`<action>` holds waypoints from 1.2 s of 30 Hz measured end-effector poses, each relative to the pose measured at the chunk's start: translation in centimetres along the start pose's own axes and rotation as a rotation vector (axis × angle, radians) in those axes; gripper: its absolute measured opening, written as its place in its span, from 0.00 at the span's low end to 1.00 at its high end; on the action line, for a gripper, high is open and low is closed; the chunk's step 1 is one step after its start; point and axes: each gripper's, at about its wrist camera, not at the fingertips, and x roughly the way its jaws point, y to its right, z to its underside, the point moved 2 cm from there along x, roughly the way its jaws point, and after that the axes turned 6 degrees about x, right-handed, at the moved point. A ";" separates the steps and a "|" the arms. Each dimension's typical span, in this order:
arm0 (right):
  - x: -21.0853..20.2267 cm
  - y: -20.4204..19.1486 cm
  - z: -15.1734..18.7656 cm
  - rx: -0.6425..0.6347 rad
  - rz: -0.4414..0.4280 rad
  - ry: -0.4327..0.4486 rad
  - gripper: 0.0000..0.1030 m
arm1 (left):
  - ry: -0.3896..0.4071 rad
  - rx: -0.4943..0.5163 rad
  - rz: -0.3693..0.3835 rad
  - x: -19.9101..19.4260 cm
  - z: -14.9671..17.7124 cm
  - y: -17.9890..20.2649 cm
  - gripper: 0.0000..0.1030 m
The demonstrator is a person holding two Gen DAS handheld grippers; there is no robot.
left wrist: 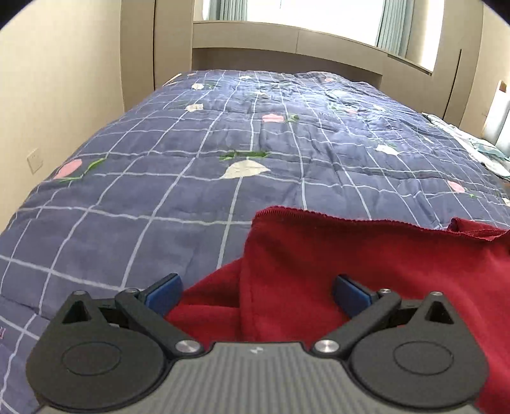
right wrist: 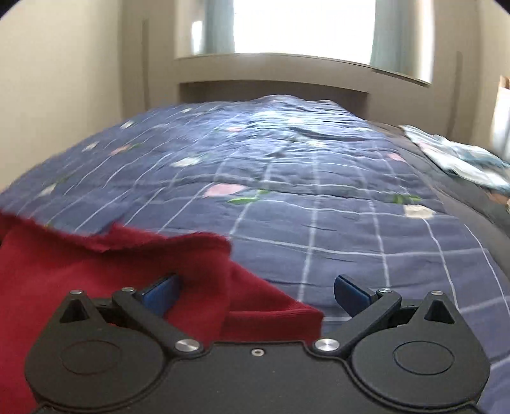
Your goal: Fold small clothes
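Left wrist view: low, close over crumpled dark red knit garment, facing up the blue grid-checked floral quilt toward the bright curtained window. Right wrist view: same heading, garment lower left. Shared: quilt, garment, window.

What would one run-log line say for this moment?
stage: folding | red garment: on quilt, folded edge up | left gripper: open | right gripper: open | held: nothing

Bed covered by blue grid-pattern quilt with flower print. Red garment lies on near end; pale blue-white cloth at far right edge.
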 end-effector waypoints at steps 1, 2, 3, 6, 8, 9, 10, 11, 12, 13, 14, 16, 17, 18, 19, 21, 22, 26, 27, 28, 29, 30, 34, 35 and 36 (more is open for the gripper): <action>-0.3 -0.2 -0.1 -0.022 0.012 0.017 0.99 | 0.001 -0.005 0.002 -0.1 -0.1 -0.2 1.00; -0.4 -0.3 -0.3 -0.048 0.024 0.028 0.99 | -0.002 -0.008 -0.002 -0.4 -0.2 -0.3 1.00; -0.9 -0.7 -0.6 -0.087 0.046 0.046 0.99 | -0.002 -0.015 -0.016 -0.9 -0.4 -0.4 1.00; -2.4 -2.5 -1.7 -0.199 0.036 0.092 0.99 | 0.030 -0.023 -0.046 -2.4 -1.3 -0.4 1.00; -2.6 -4.2 -2.1 -0.235 -0.054 0.069 0.99 | 0.062 -0.013 -0.044 -3.0 -2.2 0.3 1.00; -2.2 -5.3 -2.0 -0.247 -0.108 0.033 0.99 | 0.068 -0.001 -0.034 -2.9 -2.5 1.0 1.00; -1.8 -6.3 -1.9 -0.257 -0.146 0.008 0.99 | 0.062 0.016 -0.033 -2.7 -2.6 1.7 1.00; -1.3 -7.5 -1.7 -0.280 -0.185 -0.010 0.99 | 0.049 0.039 -0.047 -2.2 -2.8 2.5 1.00; -0.9 -8.6 -1.4 -0.319 -0.203 -0.012 0.99 | 0.042 0.061 -0.072 -1.5 -2.9 3.3 1.00; -0.3 -9.7 -1.1 -0.372 -0.195 0.001 0.99 | 0.036 0.074 -0.100 -0.8 -2.9 3.8 1.00; 0.2 -10.6 -0.9 -0.418 -0.174 0.015 0.99 | 0.027 0.077 -0.128 -0.1 -2.8 4.1 1.00; 1.7 -11.4 -0.6 -0.480 -0.110 0.031 0.99 | 0.010 0.067 -0.146 1.3 -2.4 4.2 1.00; 2.4 -11.3 -0.6 -0.488 -0.088 0.038 0.99 | 0.008 0.055 -0.130 1.8 -1.9 4.0 1.00; 3.0 -10.9 -0.8 -0.475 -0.081 0.040 0.99 | 0.011 0.018 -0.103 2.0 -1.6 3.5 1.00; 3.5 -10.4 -1.1 -0.443 -0.090 0.032 0.99 | 0.009 -0.024 -0.074 2.0 -1.5 2.8 1.00; 4.2 -8.7 -1.9 -0.342 -0.135 -0.012 0.99 | 0.005 -0.090 -0.017 2.0 -1.2 1.5 1.00; 4.5 -8.0 -2.1 -0.299 -0.151 -0.031 0.99 | 0.012 -0.107 -0.004 2.0 -1.1 1.2 1.00; 4.3 -5.9 -3.1 -0.149 -0.128 -0.055 0.99 | 0.015 -0.076 -0.034 2.0 -1.0 1.7 1.00; 3.5 -5.7 -3.1 -0.139 -0.088 -0.053 0.99 | 0.018 -0.077 -0.034 2.0 -0.9 1.8 1.00; 2.4 -5.9 -3.1 -0.158 -0.057 -0.040 0.99 | 0.019 -0.081 -0.032 1.9 -0.9 1.7 1.00; 0.8 -6.2 -2.8 -0.206 -0.060 -0.022 0.99 | 0.022 -0.085 -0.028 1.9 -0.8 1.6 1.00; -0.9 -6.6 -2.4 -0.257 -0.082 -0.008 0.99 | 0.024 -0.088 -0.027 1.9 -0.8 1.6 1.00; -8.7 -8.7 1.0 -0.347 -0.138 0.047 0.99 | 0.029 -0.083 -0.037 1.8 -0.8 1.9 1.00; -10.0 -9.1 1.9 -0.352 -0.146 0.055 0.99 | 0.030 -0.085 -0.037 1.8 -0.8 1.9 1.00; -11.2 -9.4 3.0 -0.359 -0.149 0.059 0.99 | 0.030 -0.085 -0.038 1.8 -0.8 1.9 1.00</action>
